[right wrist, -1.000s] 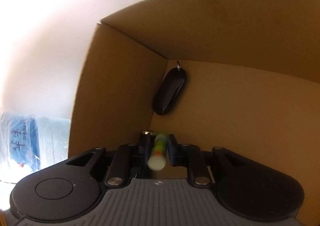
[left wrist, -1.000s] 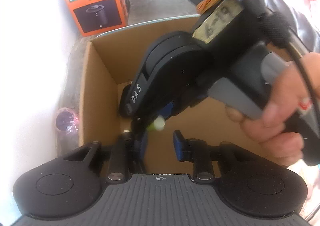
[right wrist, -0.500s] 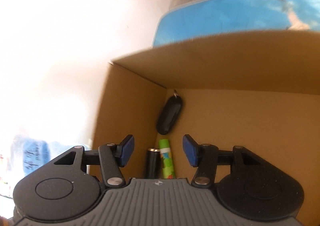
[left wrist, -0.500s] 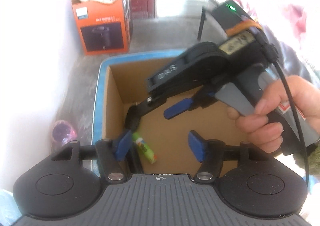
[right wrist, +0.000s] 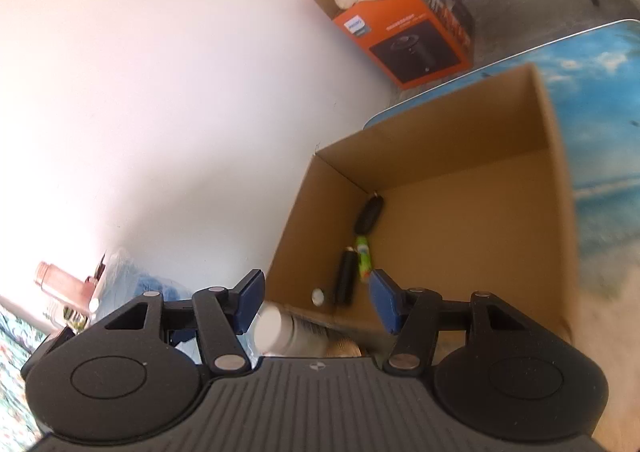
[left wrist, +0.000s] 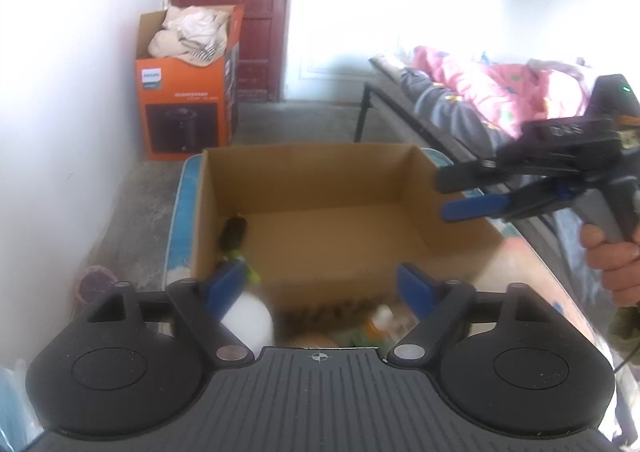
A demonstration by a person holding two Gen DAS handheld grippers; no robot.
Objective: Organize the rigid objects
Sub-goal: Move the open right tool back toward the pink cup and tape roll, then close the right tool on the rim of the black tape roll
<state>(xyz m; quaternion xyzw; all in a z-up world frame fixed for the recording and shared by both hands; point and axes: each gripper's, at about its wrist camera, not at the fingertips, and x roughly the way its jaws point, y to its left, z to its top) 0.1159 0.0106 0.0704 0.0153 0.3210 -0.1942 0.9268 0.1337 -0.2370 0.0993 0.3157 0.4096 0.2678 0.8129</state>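
My left claw [left wrist: 320, 288] has just been opening, and its blue pads now stand wide apart with nothing between them. My right claw [right wrist: 316, 302] has also just been opening; its pads are parted about halfway and grip nothing. From the left wrist view I see that right claw [left wrist: 460, 193] off to the right of the box, carried by the person's hand [left wrist: 612, 260], its jaws spread and empty.

Ahead of and below both claws sits the open brown cardboard box [right wrist: 556, 244] on the blue beach-print table [right wrist: 600, 99]. Inside it, along the left wall as I look past the right claw, lie three things in a row. Farthest from the claw is a glossy black oval key fob with a small ring [right wrist: 370, 215], tucked in the far left corner. Nearer is a slim green tube with a coloured label [right wrist: 363, 258], and just beside that, on its left, a black cylinder with a metal end [right wrist: 346, 278]. A small white round piece [right wrist: 317, 296] lies near the box's near wall. All rest on the box floor, well apart from either claw.

Just under the right claw's left pad, outside the box, lies a white plastic bottle with a white cap [right wrist: 280, 328]. An orange appliance carton [left wrist: 188, 107] stands on the floor beyond the table.
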